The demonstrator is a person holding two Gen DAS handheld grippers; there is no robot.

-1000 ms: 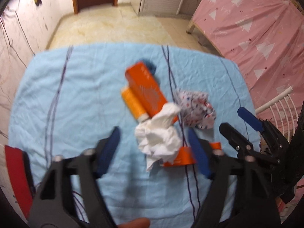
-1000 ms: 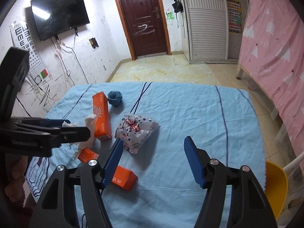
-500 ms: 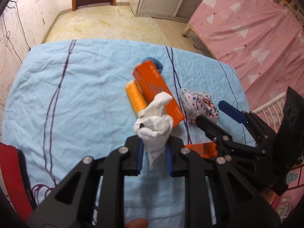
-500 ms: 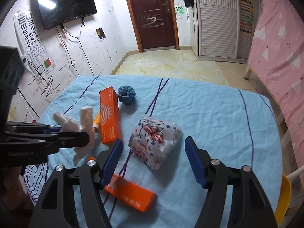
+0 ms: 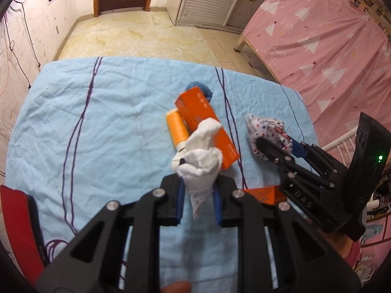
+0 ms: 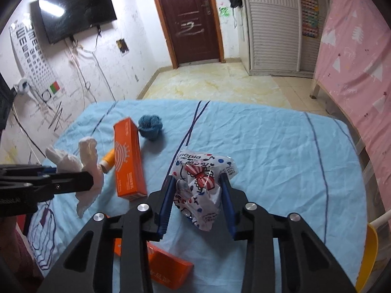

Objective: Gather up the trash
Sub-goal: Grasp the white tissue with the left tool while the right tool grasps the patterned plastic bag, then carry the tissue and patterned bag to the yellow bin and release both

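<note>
A dark brown door (image 6: 190, 19) with white scribbles stands in the far wall, framed in lighter wood. Right of it is a white slatted wardrobe (image 6: 273, 24), with a colourful chart (image 6: 309, 15) fixed further right. A black TV (image 6: 75, 12) hangs on the scuffed white left wall (image 6: 117, 56), beside an eye chart (image 6: 31, 56) and loose cables. The floor (image 6: 220, 85) is yellowish marbled tile. A pink sheet (image 6: 354, 56) with white triangles covers what is probably a bed frame. A light blue cloth (image 6: 268, 146) with 2 dark stripes covers the table.
</note>
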